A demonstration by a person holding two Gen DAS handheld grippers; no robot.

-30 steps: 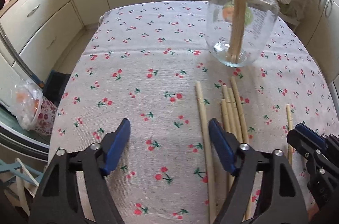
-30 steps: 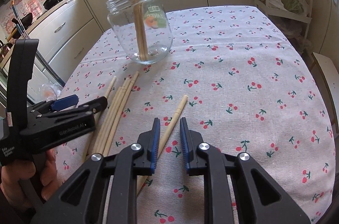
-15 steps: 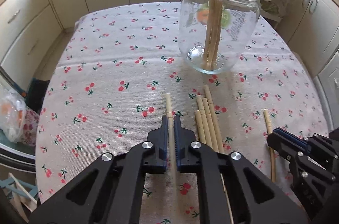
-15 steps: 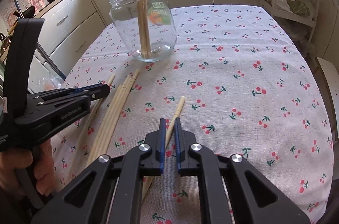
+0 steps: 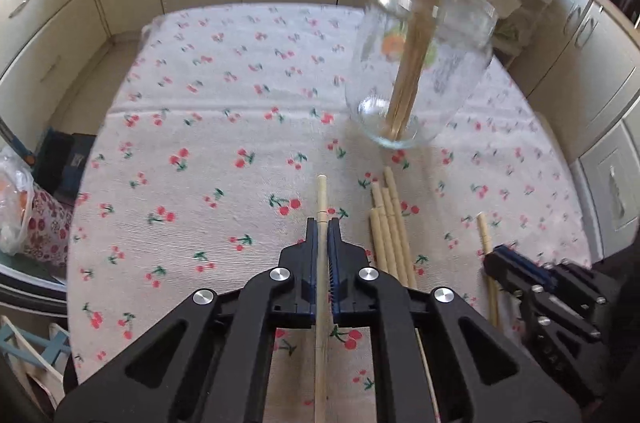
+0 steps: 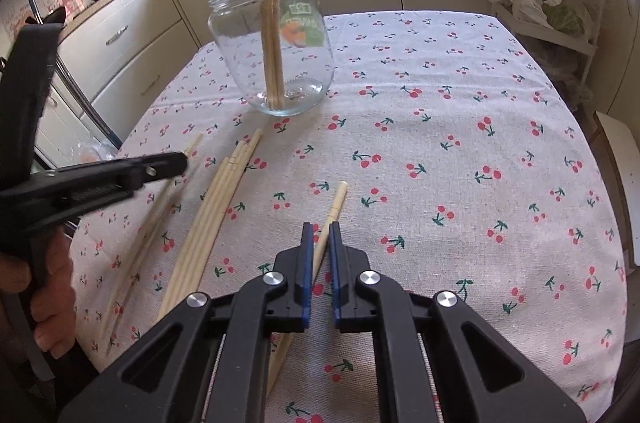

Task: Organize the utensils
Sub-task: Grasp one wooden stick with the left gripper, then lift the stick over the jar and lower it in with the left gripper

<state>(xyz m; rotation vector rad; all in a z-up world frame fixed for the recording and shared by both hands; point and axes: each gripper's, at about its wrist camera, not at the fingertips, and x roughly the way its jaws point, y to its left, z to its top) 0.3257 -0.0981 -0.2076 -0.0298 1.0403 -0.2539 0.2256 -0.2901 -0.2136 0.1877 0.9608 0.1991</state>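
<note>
The left gripper [image 5: 322,223] fills the lower centre of its view, angled downward, jaws nearly together. The right gripper [image 6: 320,227] sits likewise, jaws nearly together. A hand [image 6: 48,287] holds the left gripper's handle at lower left.

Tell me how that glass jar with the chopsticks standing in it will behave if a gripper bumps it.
The jar is clear glass, so probably fragile and fairly heavy. Its wide base suggests it would slide on the tablecloth rather than tip. The chopsticks in the jar lean loosely above the rim and would likely rattle or shift.
</note>
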